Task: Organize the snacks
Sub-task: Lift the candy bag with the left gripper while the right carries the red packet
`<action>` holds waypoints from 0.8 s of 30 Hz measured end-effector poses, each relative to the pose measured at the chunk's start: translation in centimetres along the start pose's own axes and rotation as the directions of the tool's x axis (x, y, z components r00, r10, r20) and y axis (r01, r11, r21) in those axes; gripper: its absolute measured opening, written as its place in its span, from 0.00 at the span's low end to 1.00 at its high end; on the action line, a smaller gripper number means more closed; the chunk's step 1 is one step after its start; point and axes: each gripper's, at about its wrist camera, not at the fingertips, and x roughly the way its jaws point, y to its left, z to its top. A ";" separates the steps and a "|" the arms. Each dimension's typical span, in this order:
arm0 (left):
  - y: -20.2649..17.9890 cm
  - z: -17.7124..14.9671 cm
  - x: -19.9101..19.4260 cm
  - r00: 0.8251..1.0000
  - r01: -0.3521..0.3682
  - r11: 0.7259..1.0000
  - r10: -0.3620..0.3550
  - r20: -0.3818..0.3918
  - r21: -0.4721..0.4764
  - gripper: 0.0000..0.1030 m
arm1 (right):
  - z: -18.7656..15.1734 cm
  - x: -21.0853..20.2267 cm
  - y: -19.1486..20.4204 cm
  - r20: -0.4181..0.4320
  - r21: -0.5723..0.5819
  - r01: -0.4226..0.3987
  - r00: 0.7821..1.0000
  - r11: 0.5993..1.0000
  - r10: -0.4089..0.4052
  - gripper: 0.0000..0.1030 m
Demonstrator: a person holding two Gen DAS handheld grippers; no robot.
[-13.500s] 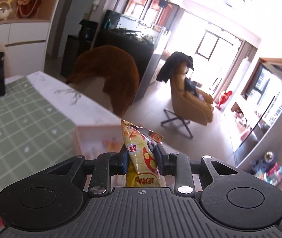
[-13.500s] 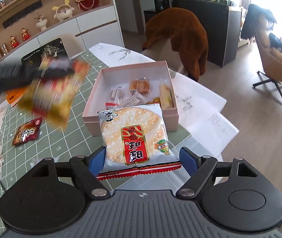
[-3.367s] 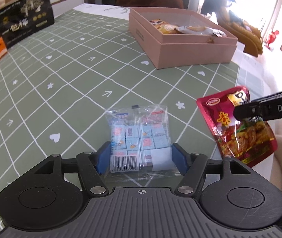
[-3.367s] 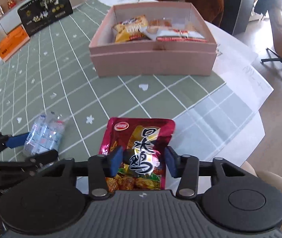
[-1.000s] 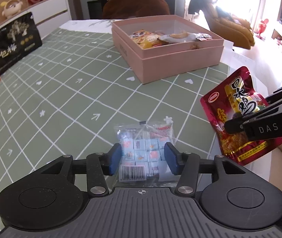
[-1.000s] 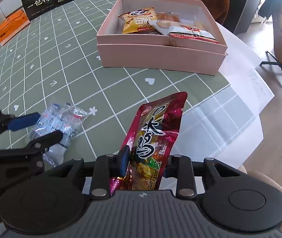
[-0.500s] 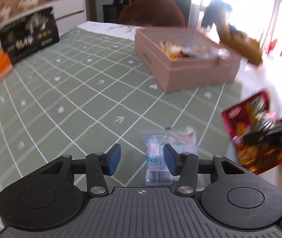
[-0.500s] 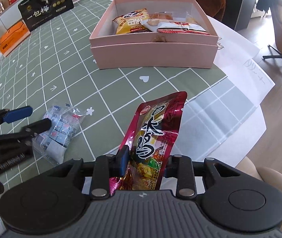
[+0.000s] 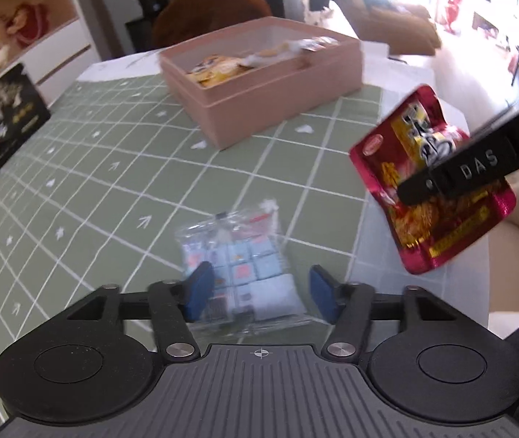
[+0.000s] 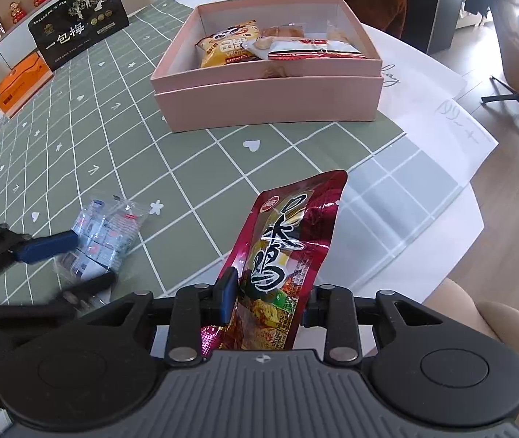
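Note:
A clear packet of small blue and pink sweets [image 9: 239,259] lies on the green checked tablecloth [image 9: 120,182]. My left gripper [image 9: 259,294] is open, its blue fingers either side of the packet's near end. It also shows in the right wrist view [image 10: 106,231]. My right gripper [image 10: 268,297] is shut on a red foil snack pouch [image 10: 285,252] and holds it above the table edge; the pouch also shows in the left wrist view [image 9: 423,182]. A pink box [image 10: 270,98] with several snacks inside stands beyond.
A black gift box [image 10: 79,36] and an orange box [image 10: 22,84] stand at the far left of the table. White papers [image 10: 438,109] lie past the pink box near the right table edge. A brown chair [image 9: 212,7] stands behind the table.
My left gripper has opened wider and now straddles the sweets packet again, after sliding off to its left. My right gripper has held the red pouch raised, shifting slightly.

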 end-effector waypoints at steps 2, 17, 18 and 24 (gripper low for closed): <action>0.4 0.1 0.2 0.999 0.038 0.998 -0.038 -0.001 -0.040 0.82 | -0.1 -0.1 -0.1 -0.002 -0.005 0.003 1.000 1.000 -0.003 0.31; 4.2 -0.2 1.3 0.998 0.002 0.978 -0.014 -0.055 -0.208 0.78 | -0.1 0.2 0.5 -0.008 -0.031 0.028 1.000 0.999 -0.029 0.34; 4.4 -0.1 1.3 0.998 0.013 0.976 -0.025 -0.049 -0.220 0.78 | -0.1 0.2 0.4 -0.009 -0.028 0.027 1.000 0.999 -0.027 0.35; 4.0 0.2 0.9 0.999 0.021 0.974 -0.029 -0.034 -0.225 0.64 | 0.2 0.3 0.5 -0.004 -0.023 0.026 1.000 0.999 -0.026 0.32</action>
